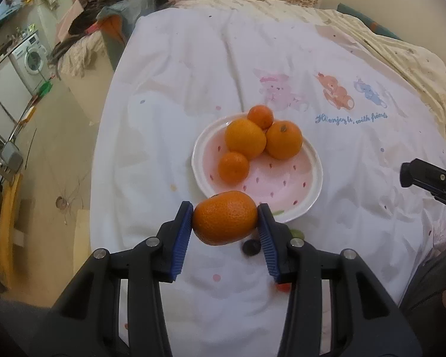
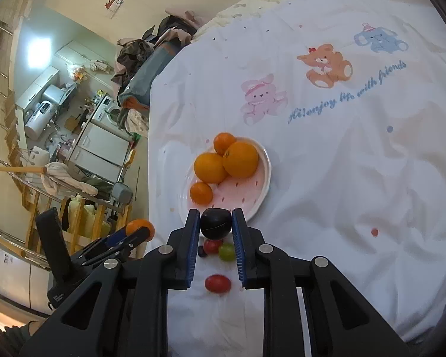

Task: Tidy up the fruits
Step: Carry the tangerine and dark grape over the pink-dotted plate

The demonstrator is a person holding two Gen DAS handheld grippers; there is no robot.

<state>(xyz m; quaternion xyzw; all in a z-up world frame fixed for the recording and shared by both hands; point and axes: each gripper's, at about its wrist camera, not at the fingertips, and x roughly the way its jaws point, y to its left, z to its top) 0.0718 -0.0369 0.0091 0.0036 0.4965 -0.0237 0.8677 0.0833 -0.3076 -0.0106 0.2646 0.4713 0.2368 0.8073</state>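
Observation:
My left gripper (image 1: 225,218) is shut on an orange tangerine (image 1: 224,217) and holds it just in front of the near rim of a pink strawberry-print plate (image 1: 285,184). The plate holds several oranges and tangerines (image 1: 245,138). My right gripper (image 2: 216,221) is shut on a dark plum (image 2: 216,223) at the plate's near edge (image 2: 252,202). Below it on the sheet lie a red fruit (image 2: 218,283), a green one (image 2: 226,252), another red one (image 2: 212,246) and a small dark one (image 2: 201,251). The left gripper with its tangerine (image 2: 139,228) shows at the left.
The plate sits on a white bedsheet (image 1: 282,59) with cartoon bears and blue writing. A pile of clothes (image 1: 122,9) lies at the bed's far left corner. The floor, a washing machine (image 1: 29,56) and wooden furniture (image 2: 74,214) lie left of the bed.

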